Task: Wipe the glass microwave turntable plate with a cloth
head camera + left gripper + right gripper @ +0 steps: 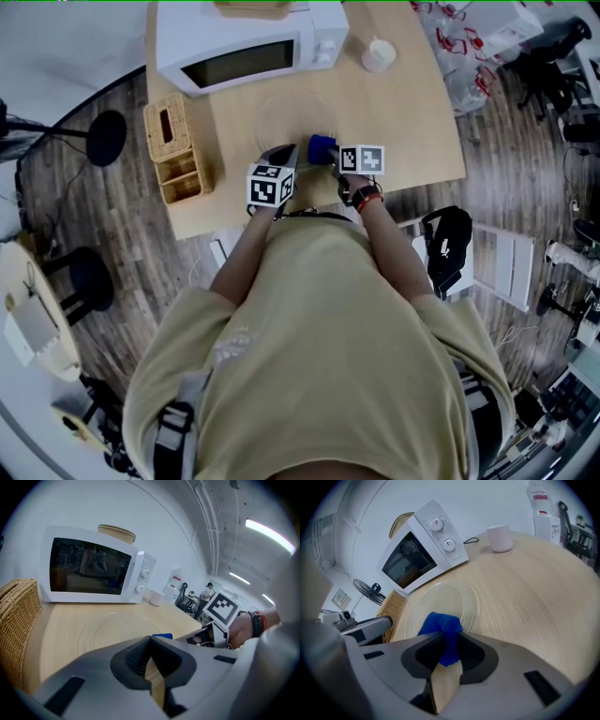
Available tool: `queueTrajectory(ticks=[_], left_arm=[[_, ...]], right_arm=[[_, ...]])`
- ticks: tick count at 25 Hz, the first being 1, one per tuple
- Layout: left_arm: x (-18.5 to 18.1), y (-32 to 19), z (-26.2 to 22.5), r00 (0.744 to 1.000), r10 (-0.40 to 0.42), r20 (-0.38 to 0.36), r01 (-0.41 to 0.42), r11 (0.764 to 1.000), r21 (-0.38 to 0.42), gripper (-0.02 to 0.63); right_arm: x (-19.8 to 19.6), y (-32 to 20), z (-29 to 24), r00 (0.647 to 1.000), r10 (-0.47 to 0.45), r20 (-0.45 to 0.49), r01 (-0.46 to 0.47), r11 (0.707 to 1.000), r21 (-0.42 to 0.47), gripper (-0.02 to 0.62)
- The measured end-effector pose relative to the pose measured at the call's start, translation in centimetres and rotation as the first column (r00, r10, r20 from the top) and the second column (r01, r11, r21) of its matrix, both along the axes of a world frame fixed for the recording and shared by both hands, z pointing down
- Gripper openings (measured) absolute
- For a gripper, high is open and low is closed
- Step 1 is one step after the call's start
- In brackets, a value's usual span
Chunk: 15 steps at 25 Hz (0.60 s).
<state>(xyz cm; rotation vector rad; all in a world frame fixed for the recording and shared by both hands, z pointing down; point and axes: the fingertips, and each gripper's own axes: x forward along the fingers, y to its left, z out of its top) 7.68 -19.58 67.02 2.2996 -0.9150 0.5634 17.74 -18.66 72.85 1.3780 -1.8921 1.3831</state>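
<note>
The clear glass turntable plate [295, 117] lies flat on the wooden table in front of the microwave; it also shows as a glass plate [112, 625] in the left gripper view and as a plate [440, 599] in the right gripper view. My right gripper [449, 639] is shut on a bunched blue cloth [440, 623], which hangs at the plate's near edge. From above, the cloth [322, 146] sits just ahead of the right gripper [330, 156]. My left gripper [150, 639] is shut with nothing visible between its jaws, close beside the plate's near-left rim [286, 153].
A white microwave [248, 42] with its door closed stands at the table's back. A wicker basket [173, 150] sits at the left edge, a pale cup [379, 54] at the back right. A black bag [448, 246] rests on a chair to the right.
</note>
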Motion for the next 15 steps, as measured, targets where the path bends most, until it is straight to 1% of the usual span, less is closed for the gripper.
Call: queueTrajectory(ticks=[6,10,13,15], left_arm=[[-0.7,-0.1,0.1,1.0,-0.013,0.007,0.013,1.0,0.0,0.018],[-1.6,-0.5,-0.1,0.999,-0.042,0.007,0.042,0.999,0.006,0.018],[-2.8,-1.3,-0.7,0.997,-0.071,0.01,0.07,0.997,0.021,0.018],[-3.5,-1.8,-1.2,0.996,-0.087,0.012,0.086,0.996,0.031,0.018]], right_arm=[[0.6,-0.2,0.1,1.0,0.029,0.003,-0.029,1.0,0.001,0.104],[0.9,-0.3,-0.1,0.999,0.041,-0.01,-0.041,0.999,0.005,0.1],[0.6,-0.8,-1.0,0.999,0.033,-0.036,-0.033,0.999,0.025,0.094],[0.4,-1.7,-2.1,0.998,0.038,-0.043,-0.036,0.998,0.056,0.091]])
